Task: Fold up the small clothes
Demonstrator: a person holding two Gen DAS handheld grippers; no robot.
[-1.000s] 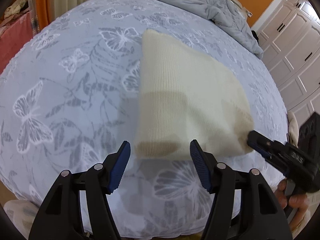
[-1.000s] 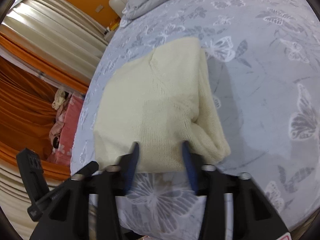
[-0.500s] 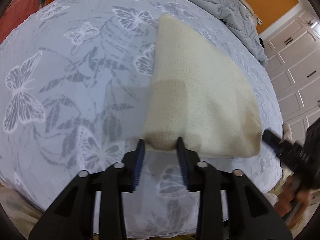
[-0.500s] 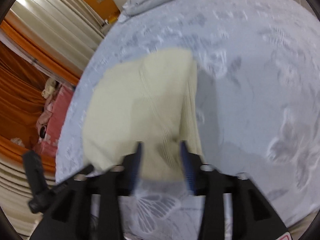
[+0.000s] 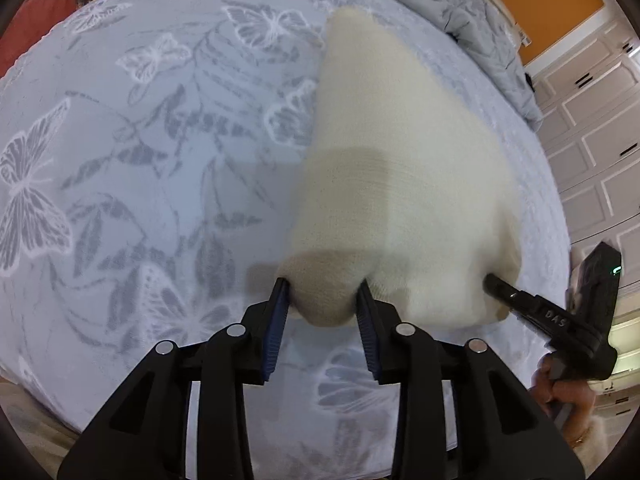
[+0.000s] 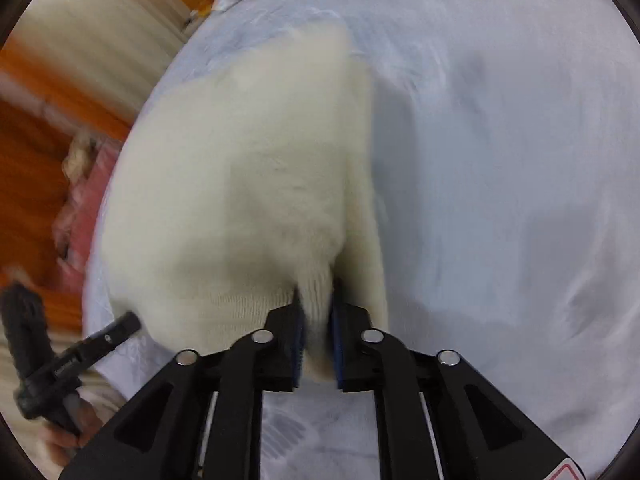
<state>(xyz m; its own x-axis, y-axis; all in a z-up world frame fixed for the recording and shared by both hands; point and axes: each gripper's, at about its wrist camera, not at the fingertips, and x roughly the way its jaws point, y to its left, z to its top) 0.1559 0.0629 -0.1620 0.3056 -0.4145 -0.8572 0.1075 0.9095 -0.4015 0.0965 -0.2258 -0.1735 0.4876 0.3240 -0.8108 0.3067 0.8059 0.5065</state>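
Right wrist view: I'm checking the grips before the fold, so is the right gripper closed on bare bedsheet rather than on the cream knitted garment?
No, the right gripper pinches the near edge of the cream knitted garment between its blue pads.

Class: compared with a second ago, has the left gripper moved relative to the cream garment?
Yes. The left gripper has advanced onto the cream garment, its closing fingers now around the near corner.
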